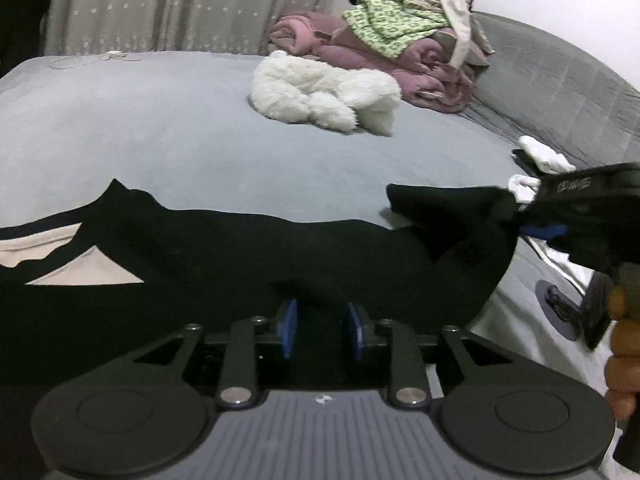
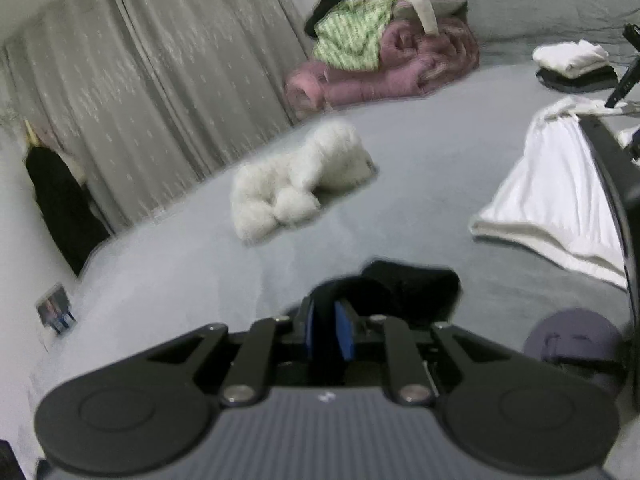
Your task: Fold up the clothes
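From the left wrist view, the black garment [image 1: 240, 264] with beige panels lies spread across the near edge of the bed [image 1: 160, 128]; the left tongs [image 1: 322, 330] stand partly open just over the cloth, gripping nothing, while the right tongs [image 1: 520, 220] lift its far corner off the sheet. A good fold here probably wants the left side pinning or pinching the near hem so the lifted part carries over squarely. From the right wrist view, the right tongs [image 2: 330, 330] are pinched narrow on black fabric; keep that grip firm and the edge taut, clear of the white fluffy item [image 2: 296, 188].
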Demonstrator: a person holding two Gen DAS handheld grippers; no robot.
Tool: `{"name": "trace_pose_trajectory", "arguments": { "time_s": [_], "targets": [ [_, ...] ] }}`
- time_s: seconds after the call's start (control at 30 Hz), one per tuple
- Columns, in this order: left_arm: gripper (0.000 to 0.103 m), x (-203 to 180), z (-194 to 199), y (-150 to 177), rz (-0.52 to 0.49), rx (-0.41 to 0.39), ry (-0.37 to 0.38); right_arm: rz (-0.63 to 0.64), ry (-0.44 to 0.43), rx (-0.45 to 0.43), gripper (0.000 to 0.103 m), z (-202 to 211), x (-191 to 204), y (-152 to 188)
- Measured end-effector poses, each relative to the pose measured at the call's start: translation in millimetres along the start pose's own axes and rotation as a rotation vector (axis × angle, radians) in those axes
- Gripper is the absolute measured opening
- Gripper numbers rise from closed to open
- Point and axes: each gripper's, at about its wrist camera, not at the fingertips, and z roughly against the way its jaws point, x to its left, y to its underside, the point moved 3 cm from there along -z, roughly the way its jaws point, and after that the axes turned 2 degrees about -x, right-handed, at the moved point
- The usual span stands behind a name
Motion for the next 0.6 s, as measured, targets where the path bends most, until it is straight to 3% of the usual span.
{"name": "trace_pose_trajectory", "arguments": {
  "time_s": [0.1, 0.17, 0.3, 0.4, 0.43, 0.5, 0.6],
  "targets": [
    [0.027, 3, -1, -1, 0.007, -0.005, 0.001, 0.042, 0.045, 0.031, 0.018, -3, 2, 3],
    [0.027, 6, 0, -2, 0.012, -0.009, -0.003, 0.072, 0.045, 0.037, 0.031, -3, 7, 4],
    [0.027, 10, 0, -5, 0.021, -0.018, -0.011, 0.098, 0.019, 0.054, 0.036, -3, 16, 7],
    [0.026, 14, 1, -7, 0.028, -0.025, -0.018, 0.17, 0.124, 0.048, 0.039, 2, 20, 5],
    [0.026, 15, 1, -8, 0.03, -0.027, -0.02, 0.196, 0.134, 0.024, 0.045, 7, 23, 3],
    [0.027, 17, 1, -10, 0.035, -0.032, -0.024, 0.23, 0.106, -0.024, 0.053, 17, 30, -2],
    [0.027, 21, 2, -12, 0.042, -0.038, -0.03, 0.201, -0.022, -0.001, 0.054, 15, 36, 2]
  ]
}}
